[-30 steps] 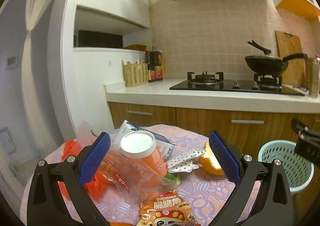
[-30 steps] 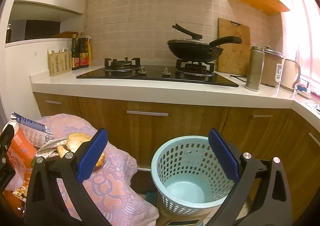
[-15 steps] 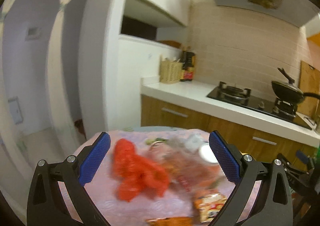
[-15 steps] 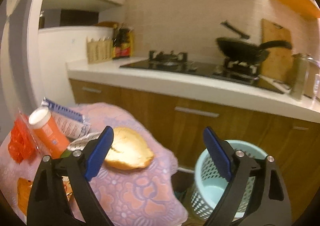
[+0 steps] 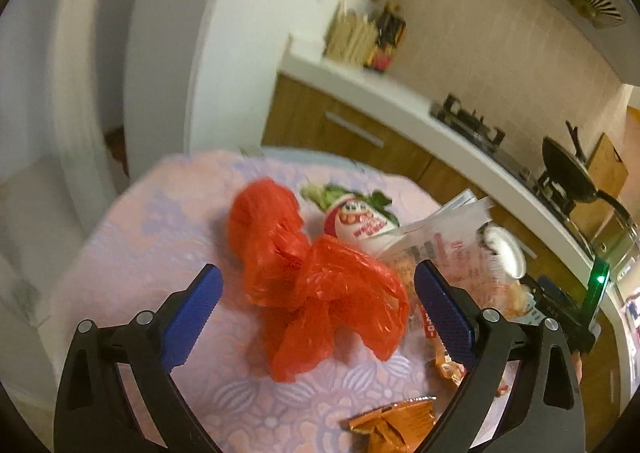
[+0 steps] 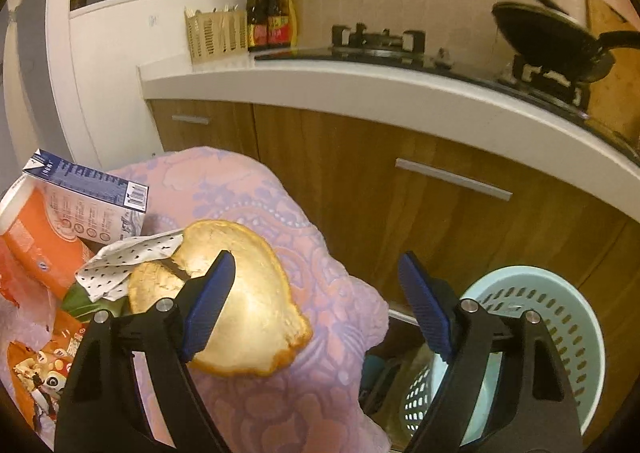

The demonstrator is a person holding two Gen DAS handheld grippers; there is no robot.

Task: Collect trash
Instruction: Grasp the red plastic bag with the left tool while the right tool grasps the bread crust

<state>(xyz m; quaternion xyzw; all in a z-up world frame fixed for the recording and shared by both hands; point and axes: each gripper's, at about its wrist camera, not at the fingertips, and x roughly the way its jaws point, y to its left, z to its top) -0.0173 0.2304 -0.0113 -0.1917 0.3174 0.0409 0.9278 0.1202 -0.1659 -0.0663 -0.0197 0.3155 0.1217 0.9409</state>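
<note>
Two matching hand-held grippers, black frames with blue pads.

The left gripper point(image 5: 318, 303) and right gripper point(image 6: 316, 303) each have two black, open-framed fingers point(image 5: 120, 365) tipped with ribbed blue pads point(image 6: 424, 303), with a pair of silver screws point(image 6: 496, 311) on each finger. The dark block with a green light point(image 5: 598, 281) at the left view's edge is probably the other gripper's body.

A black pan point(image 6: 556, 41) is sitting on the gas stove point(image 6: 380, 39) far beyond the claw; sauce bottles point(image 6: 272, 15) are standing beside a wicker holder point(image 6: 216, 35) up left.
</note>
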